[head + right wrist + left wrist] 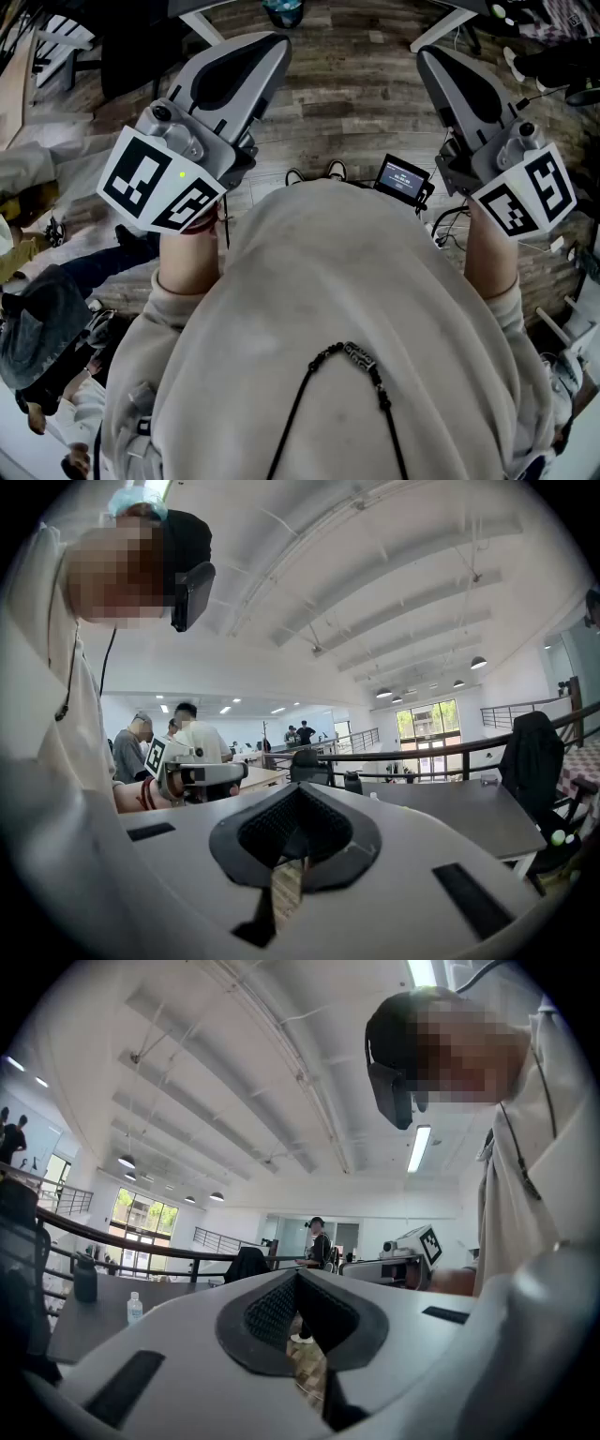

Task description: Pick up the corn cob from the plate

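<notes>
No corn cob and no plate shows in any view. In the head view a person in a beige sweater holds both grippers up in front of the chest, over a wooden floor. The left gripper (pixel 274 45) is at the upper left with its marker cube (pixel 155 183) near the wrist. The right gripper (pixel 429 58) is at the upper right with its cube (pixel 525 192). In the left gripper view the left gripper (pixel 298 1279) has its black pads meeting with nothing between them. The right gripper (pixel 300 794) looks the same, shut and empty.
A small device with a lit screen (pixel 403 178) sits on the floor ahead. A grey table (pixel 98 1312) holds a water bottle (pixel 134 1308) and a dark container (pixel 85 1277). Another grey table (pixel 450 817) stands beside a black chair (pixel 532 752). Railings and several people are in the background.
</notes>
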Motion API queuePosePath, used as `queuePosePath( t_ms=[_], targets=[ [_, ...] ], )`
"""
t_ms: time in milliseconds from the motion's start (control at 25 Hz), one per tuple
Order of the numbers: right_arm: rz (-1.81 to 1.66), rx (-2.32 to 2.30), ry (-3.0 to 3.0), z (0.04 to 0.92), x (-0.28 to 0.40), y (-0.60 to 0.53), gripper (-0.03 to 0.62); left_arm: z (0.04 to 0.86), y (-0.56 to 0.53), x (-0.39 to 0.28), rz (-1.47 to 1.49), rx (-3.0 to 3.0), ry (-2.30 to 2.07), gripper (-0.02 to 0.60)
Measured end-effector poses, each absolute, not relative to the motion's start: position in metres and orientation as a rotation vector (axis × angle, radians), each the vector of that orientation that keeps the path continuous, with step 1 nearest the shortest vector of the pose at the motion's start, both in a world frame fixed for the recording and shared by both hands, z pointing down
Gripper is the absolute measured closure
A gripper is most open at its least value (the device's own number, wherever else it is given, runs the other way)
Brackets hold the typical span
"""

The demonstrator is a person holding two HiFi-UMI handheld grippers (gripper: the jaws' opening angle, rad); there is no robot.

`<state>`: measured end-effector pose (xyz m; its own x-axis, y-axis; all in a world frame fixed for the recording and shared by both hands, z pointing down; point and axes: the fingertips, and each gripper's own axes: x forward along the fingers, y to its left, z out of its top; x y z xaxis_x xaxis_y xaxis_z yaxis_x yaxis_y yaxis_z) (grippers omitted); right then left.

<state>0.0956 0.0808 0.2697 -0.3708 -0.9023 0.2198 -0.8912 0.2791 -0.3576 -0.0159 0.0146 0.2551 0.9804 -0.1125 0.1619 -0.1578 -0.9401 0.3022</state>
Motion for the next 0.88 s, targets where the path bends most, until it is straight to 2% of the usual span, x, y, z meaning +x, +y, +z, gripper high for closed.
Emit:
queuePosePath(
  t_ms=[600, 880],
  targets=[
    [-0.745, -1.701, 2.367, 0.256, 0.116, 0.115, 0.582, 0.227, 0.025, -0.016, 0.146, 2.773, -0.297, 0.580],
    [-0.756, -1.655, 2.339, 0.312, 0.134, 0.143, 0.582, 0.278, 0.062, 0.002, 0.234, 2.781, -0.275, 0.580]
  ],
)
